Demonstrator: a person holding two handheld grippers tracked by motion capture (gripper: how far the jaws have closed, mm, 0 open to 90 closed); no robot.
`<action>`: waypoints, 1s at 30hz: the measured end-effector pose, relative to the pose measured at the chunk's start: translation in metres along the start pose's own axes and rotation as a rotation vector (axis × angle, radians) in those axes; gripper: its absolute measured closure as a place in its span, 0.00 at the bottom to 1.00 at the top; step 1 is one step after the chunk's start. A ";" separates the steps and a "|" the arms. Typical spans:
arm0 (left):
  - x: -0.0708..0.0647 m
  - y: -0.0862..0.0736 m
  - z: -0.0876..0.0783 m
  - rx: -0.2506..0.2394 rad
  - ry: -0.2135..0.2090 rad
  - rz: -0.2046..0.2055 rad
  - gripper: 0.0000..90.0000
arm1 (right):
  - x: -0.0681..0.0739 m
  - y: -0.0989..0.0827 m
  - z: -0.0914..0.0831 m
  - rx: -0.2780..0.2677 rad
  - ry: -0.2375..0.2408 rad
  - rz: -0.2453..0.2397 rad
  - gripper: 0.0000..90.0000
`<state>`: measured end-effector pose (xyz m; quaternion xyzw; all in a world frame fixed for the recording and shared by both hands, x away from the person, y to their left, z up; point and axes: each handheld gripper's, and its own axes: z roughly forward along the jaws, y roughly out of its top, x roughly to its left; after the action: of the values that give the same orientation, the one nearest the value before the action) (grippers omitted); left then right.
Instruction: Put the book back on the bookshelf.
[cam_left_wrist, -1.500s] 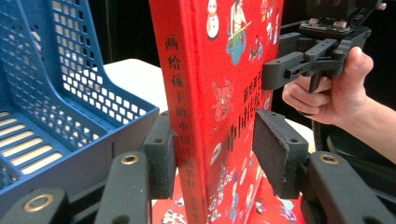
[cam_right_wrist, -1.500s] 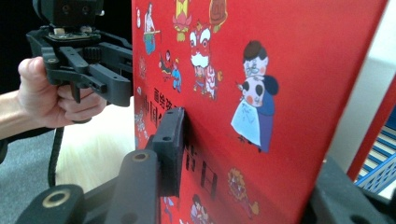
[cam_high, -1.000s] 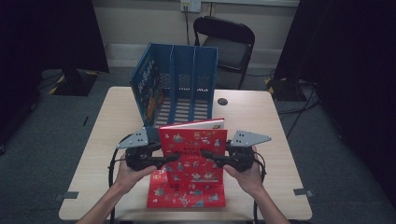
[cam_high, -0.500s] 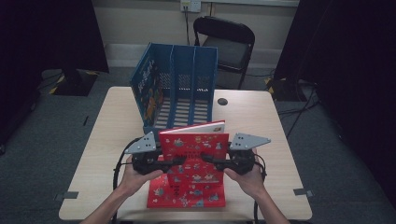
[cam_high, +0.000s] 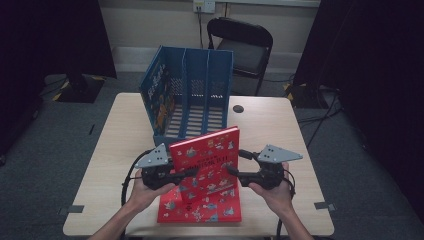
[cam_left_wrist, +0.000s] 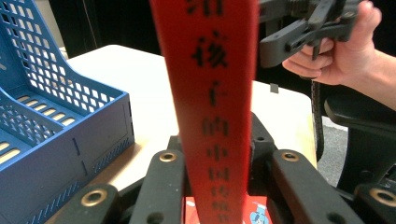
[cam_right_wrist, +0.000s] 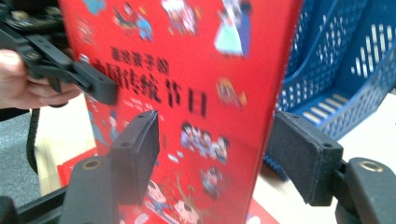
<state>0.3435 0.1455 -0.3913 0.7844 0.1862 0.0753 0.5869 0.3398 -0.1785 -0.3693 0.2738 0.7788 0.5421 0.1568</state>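
The left hand-held gripper (cam_high: 192, 172) has just closed onto the flat, glossy red book's (cam_high: 206, 161) spine; the right hand-held gripper (cam_high: 231, 170), just opening, straddles its opposite edge unclamped.

Light wooden table (cam_high: 110, 165) sitting mid-frame in the high view, on grey carpet. Blue file rack (cam_high: 192, 95) with three slots parked on the upper-middle part of the tabletop, open side facing the bottom of the frame, something printed tucked in its left slot. Small dark round thing (cam_high: 238, 108) just right of the rack, near the far edge, too small to tell what exactly. Red picture book (cam_high: 200, 210) lying flat near the bottom edge, centre of frame, cover up with little cartoon figures. Same rack (cam_left_wrist: 56, 112) at the left of the left gripper view, planted right on the tabletop.
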 end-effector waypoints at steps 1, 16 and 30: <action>-0.001 0.000 0.001 0.001 -0.004 -0.001 0.83 | -0.001 -0.002 0.001 0.004 -0.004 0.005 0.36; 0.005 -0.002 0.000 0.018 0.032 -0.035 0.82 | -0.008 -0.008 0.041 0.068 -0.009 0.011 0.26; -0.003 0.011 -0.004 0.009 0.093 0.069 0.85 | -0.001 0.007 0.053 0.082 -0.003 -0.034 0.24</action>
<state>0.3418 0.1458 -0.3798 0.7885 0.1864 0.1309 0.5713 0.3711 -0.1375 -0.3822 0.2675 0.8047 0.5067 0.1556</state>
